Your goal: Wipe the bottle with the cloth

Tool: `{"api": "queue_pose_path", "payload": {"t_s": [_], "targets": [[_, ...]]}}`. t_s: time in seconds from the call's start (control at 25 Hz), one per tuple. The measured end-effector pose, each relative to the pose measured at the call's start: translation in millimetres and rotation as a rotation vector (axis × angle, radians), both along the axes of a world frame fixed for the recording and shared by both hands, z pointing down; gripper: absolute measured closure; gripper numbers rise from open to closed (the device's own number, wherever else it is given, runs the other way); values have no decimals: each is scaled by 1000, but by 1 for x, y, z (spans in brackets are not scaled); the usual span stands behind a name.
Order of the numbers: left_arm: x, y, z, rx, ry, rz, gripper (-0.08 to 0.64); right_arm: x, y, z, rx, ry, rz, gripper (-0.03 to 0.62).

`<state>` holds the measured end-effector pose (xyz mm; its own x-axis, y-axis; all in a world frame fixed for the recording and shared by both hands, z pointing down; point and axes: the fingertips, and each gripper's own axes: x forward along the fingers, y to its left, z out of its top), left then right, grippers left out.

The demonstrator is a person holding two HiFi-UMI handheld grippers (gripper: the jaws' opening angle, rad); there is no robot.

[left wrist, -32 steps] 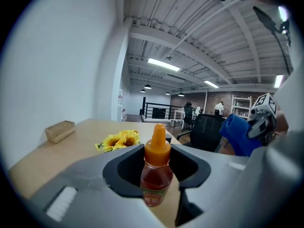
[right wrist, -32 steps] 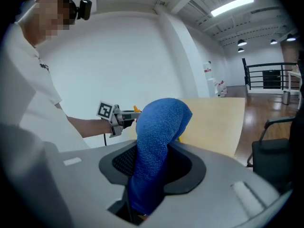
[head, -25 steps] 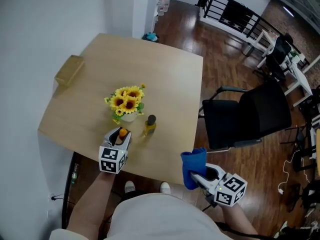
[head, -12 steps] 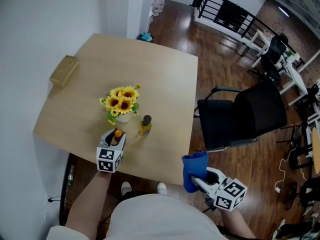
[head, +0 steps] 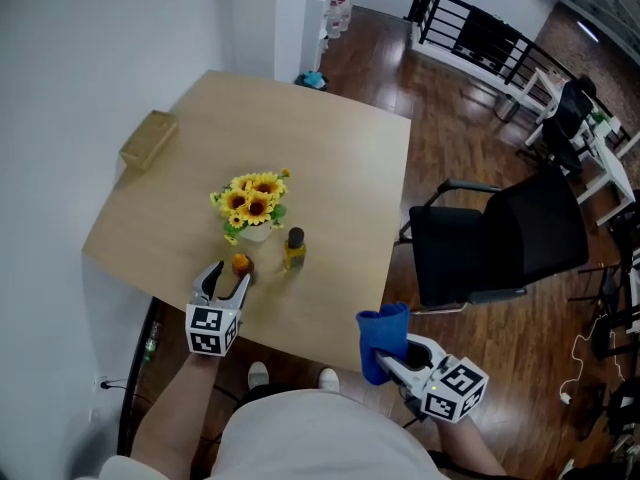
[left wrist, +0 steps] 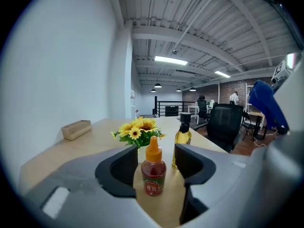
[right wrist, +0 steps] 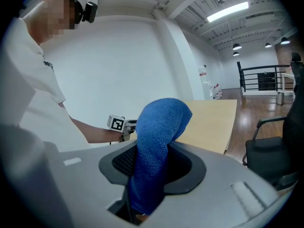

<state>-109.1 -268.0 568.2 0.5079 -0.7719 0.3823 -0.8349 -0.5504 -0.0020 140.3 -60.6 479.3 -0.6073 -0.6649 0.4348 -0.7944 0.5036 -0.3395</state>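
A small red bottle with an orange cap (head: 240, 264) (left wrist: 153, 175) stands on the wooden table (head: 330, 168). It is between the fingertips of my open left gripper (head: 229, 277) (left wrist: 155, 156), with a gap on each side. A taller oil bottle with a black cap (head: 293, 249) (left wrist: 182, 136) stands just beyond it to the right. My right gripper (head: 393, 356) (right wrist: 152, 171) is off the table's near right corner, shut on a blue cloth (head: 378, 334) (right wrist: 157, 137) that sticks up out of its jaws.
A pot of sunflowers (head: 252, 208) (left wrist: 138, 130) stands right behind the two bottles. A wooden block (head: 147, 138) lies at the table's far left edge. A black office chair (head: 500, 236) stands to the right of the table.
My left gripper has drawn back toward me, so the small bottle now stands at its fingertips instead of deep between the jaws. The right gripper with the cloth has barely moved.
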Motion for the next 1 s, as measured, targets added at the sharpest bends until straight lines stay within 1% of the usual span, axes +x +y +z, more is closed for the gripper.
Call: {"api": "queue_pose_path", "payload": {"t_s": [0.12,0.28,0.56,0.64,0.8,1.0], "targets": [[-4,26,-15,12,-4,-39,302,4,2,1,14,-14,-48,443],[3,71,-33,18,3,-70,319,12,7,7,15,-38,-118,443],[25,169,-57,-13,44,-116,327,16,23,21,3,-59,-276,443],[33,192,-63,-18,54,-101,327,14,27,22,11,-56,-307,443],[50,235,-82,-10,66,-21,327,7,45,9,45,-68,-317,443],[52,292,-107,39,108,27,328,-7,93,-10,77,-54,-316,443]]}}
